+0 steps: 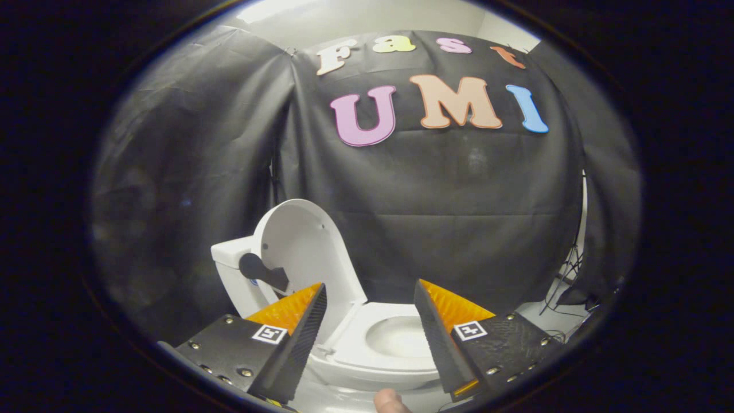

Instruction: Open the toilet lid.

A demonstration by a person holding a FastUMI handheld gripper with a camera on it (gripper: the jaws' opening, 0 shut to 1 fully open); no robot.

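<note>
- Gripper view, the room: black cloth (459, 201) hangs as the booth's wall behind everything, creased and draped in folds, with a pale wall and ceiling showing above its top edge.
- To the right of the cloth, thin dark cables (565, 275) trail down to a light floor (533, 312).
- Gripper view, the task's thing: a white toilet (355, 350) stands on the floor in front of the cloth, just beyond the fingers and partly between them.
- The toilet lid (304, 246) is raised, standing nearly upright and leaning back toward the white tank (229, 258) to the left of the bowl.
- The lid's smooth white underside faces the camera; a dark rounded piece (261, 272) shows at the lid's lower left, in front of the tank.
- The seat ring lies flat, and the open bowl (401, 338) is visible inside it, pale and glossy.
- Gripper view, the tongs (370, 312): the 2 fingers stand wide apart and hold nothing, with the bowl showing in the gap between them.
- A fingertip of a person's hand (391, 401) shows just below the toilet's front rim, between the bases of the 2 fingers.
</note>
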